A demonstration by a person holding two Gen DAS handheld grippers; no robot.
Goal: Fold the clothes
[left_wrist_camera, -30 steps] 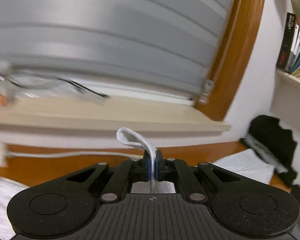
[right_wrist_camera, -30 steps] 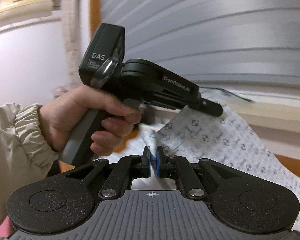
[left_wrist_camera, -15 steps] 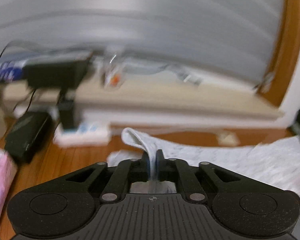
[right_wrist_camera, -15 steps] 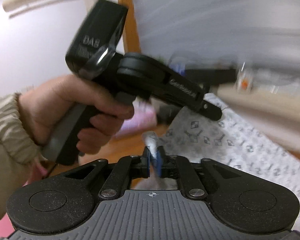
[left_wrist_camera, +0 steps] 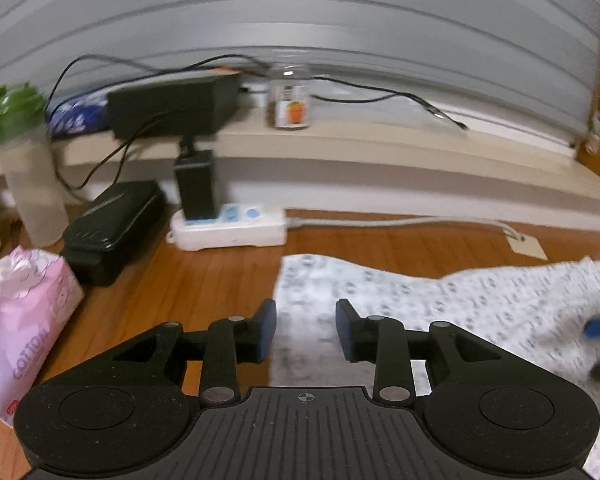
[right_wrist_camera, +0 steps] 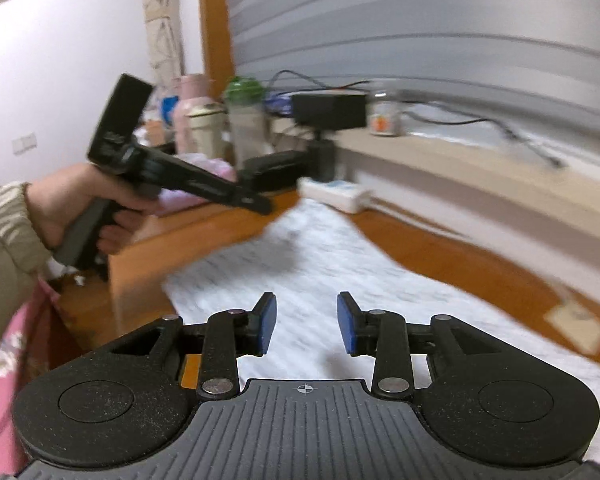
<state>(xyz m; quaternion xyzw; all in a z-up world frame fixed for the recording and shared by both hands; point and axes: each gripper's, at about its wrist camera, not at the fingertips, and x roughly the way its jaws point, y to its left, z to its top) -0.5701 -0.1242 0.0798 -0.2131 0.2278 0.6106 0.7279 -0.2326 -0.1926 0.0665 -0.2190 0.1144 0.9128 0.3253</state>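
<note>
The patterned garment (left_wrist_camera: 440,304) lies spread on the wooden table (left_wrist_camera: 204,280), a white cloth with small grey marks. Taking the white power strip (left_wrist_camera: 228,228) as the landmark, the cloth's near corner sits just in front of the strip and a little to its right, and the cloth runs away from there toward the right side of the table. In the right wrist view it shows as a long pale band reaching from the strip's side of the table down under the right tool (right_wrist_camera: 306,322).

Both tools stand wide, with bare blue pads and nothing between them. The left tool (left_wrist_camera: 306,330) hovers over the cloth's left edge, on the near side of the strip. The right tool hangs above the middle of the band. In the right wrist view a hand (right_wrist_camera: 80,204) grips the left tool's handle, to the left of the strip.

My judgement: the cloth is lying released on the table, which fits either a layout before a fold or a rest between folds. How many layers it has I cannot tell, since the cloth is blurred. Any next grasp calls for closing on an edge or corner cleanly, both tools level with each other, so the fold line stays straight. The black case (left_wrist_camera: 112,228), left of the strip, and the pink tissue pack (left_wrist_camera: 20,320) lie close to the cloth's edge.
</note>
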